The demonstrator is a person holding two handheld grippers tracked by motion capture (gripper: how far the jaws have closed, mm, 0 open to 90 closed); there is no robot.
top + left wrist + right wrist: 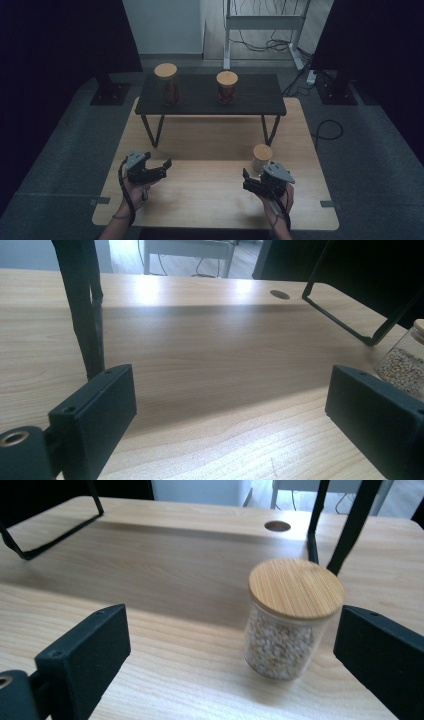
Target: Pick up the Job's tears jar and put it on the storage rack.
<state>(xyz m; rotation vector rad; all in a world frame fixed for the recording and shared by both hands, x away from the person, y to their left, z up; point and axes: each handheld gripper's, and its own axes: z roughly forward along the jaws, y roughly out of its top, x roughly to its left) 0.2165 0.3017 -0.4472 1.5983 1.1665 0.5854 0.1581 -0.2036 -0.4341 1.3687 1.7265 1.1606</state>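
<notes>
Item: grain jar (291,620), glass, with a flat wooden lid (296,587). It is being kept upright on the wooden table (200,200), toward the right edge and nearer the front edge than the back, just in front of the right legs of the low black shelf (210,95).

Right gripper (255,182): it is being held just beside the jar on the near side, jaws spread wide, nothing pinched. In the right gripper view the jar is standing ahead of the jaws and off toward the right one, not yet between them.

Left gripper (157,167): it is being held over the left half of the table, well apart from the jar, jaws spread and empty.

Handling, as judged: the jar is being taken for stiff, smooth and breakable, moderately heavy with its filling. The glass wall is likely slippery, so a hold across the middle of the body, below the lid, is being favoured. The lid is possibly loose, though its fit cannot be told, so lifting by it is being advised against.

Views compared: two further jars, a left jar (168,84) and a right jar (226,87), both with dark contents, are being shown on the shelf top in the high view. The pale grains and the lid's wood stripes are being shown in the right gripper view. In the left gripper view a sliver of the grain jar is being shown at the right edge.
</notes>
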